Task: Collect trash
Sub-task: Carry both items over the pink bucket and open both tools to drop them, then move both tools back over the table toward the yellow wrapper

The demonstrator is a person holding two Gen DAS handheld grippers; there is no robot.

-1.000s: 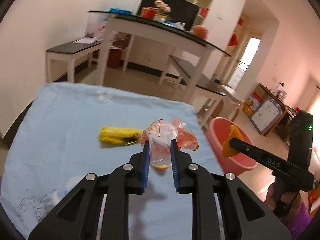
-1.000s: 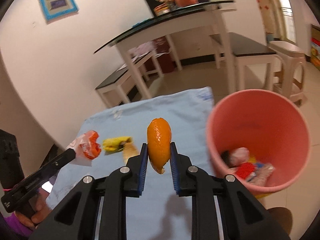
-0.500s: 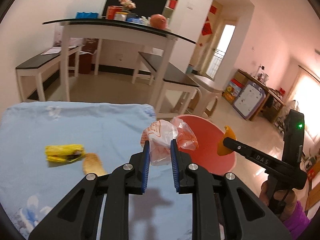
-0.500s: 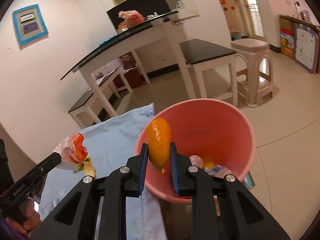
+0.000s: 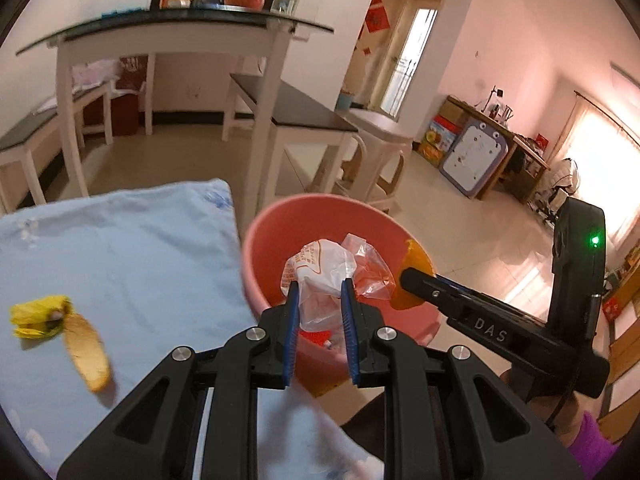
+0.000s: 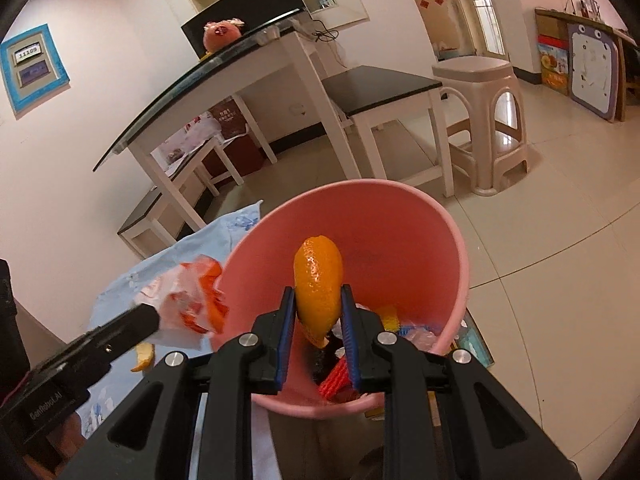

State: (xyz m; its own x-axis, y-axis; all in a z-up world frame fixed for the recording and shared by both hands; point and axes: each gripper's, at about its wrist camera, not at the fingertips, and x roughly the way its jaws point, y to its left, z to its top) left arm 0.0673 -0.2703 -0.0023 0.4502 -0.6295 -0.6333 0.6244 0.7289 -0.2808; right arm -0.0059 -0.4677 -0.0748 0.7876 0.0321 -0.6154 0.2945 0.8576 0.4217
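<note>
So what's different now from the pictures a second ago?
Both grippers swung from over the blue cloth to the round pink plastic bin. The left gripper still grips the crumpled white-and-orange plastic bag, the right gripper the orange peel. The yellow wrapper stayed put.

Both grippers clamped, held side by side

Left gripper (image 5: 320, 300) and right gripper (image 6: 318, 308) each have 2 fingers pressed against a held item

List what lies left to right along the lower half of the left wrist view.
Yellow wrapper → peel strip on the blue cloth → crumpled plastic bag in the left tongs → orange peel in the right tongs.
</note>
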